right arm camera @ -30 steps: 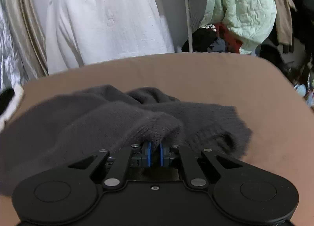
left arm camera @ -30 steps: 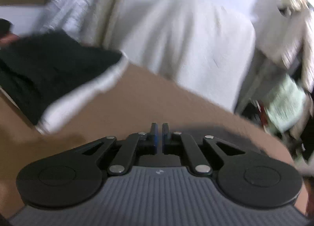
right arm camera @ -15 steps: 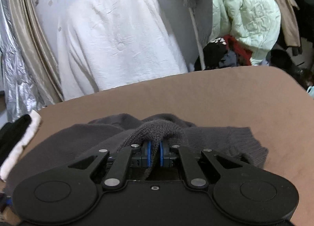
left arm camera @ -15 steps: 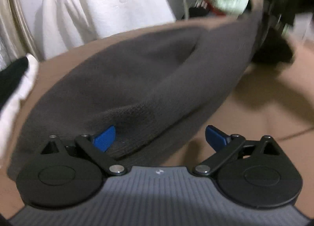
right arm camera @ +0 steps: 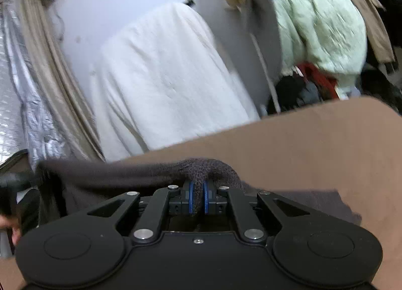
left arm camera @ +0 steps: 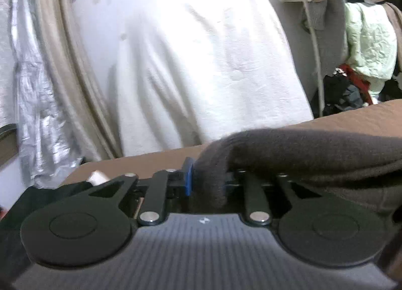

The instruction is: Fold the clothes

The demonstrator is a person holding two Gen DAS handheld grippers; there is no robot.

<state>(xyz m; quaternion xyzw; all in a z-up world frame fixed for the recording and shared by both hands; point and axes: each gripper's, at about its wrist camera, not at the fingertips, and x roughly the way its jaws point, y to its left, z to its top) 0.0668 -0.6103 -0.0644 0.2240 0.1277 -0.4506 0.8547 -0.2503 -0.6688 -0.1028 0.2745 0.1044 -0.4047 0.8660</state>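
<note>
A dark grey knit sweater (right arm camera: 113,171) lies on the brown table (right arm camera: 314,144), with one edge lifted and stretched to the left. My right gripper (right arm camera: 198,200) is shut on a bunched fold of it, and knit shows between the blue pads. In the left wrist view the sweater (left arm camera: 314,154) drapes in from the right. My left gripper (left arm camera: 207,184) is closing its jaws on a thick roll of that fabric. Its left blue pad (left arm camera: 188,176) presses against the cloth, and the fabric hides the other pad.
A black and white garment (left arm camera: 37,197) lies at the table's left end. Behind the table stand something under a white sheet (right arm camera: 163,76), beige curtains with silver foil (right arm camera: 30,93), and a rack with a pale green jacket (right arm camera: 321,31) over piled clothes.
My left gripper swung from the black garment over to the sweater, opened wide, then closed on its edge. The right gripper kept its grip and tilted upward, and the sweater edge rose.
</note>
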